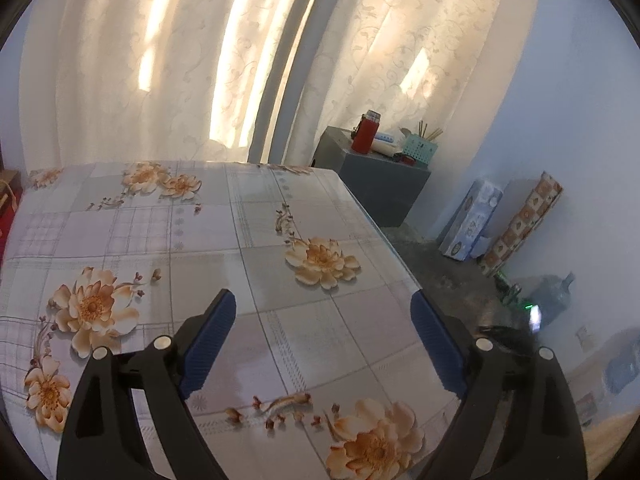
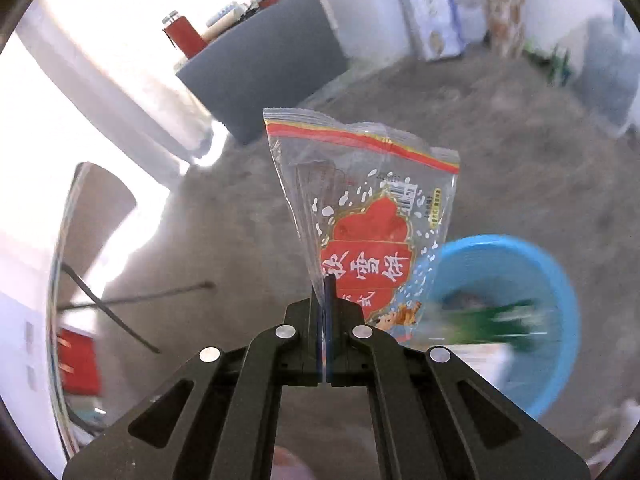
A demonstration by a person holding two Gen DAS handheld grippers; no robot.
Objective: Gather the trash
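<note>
My right gripper (image 2: 326, 284) is shut on the bottom edge of a clear plastic snack bag (image 2: 368, 216) with a red label and a red strip along its top. The bag stands up in front of the camera, high above the grey floor. Below and to the right sits a blue basin (image 2: 560, 280) with blurred green and white trash inside. My left gripper (image 1: 324, 312) is open over the table with the flowered cloth (image 1: 248, 240); nothing lies between its blue pads (image 1: 212, 336).
A grey cabinet (image 1: 380, 184) beside the curtains holds a red bottle (image 1: 365, 133) and a teal holder. Boxes (image 1: 472, 220) lean on the wall, with a water jug (image 1: 556, 296) on the floor. The table's edge (image 2: 60, 280) curves along the left of the right wrist view.
</note>
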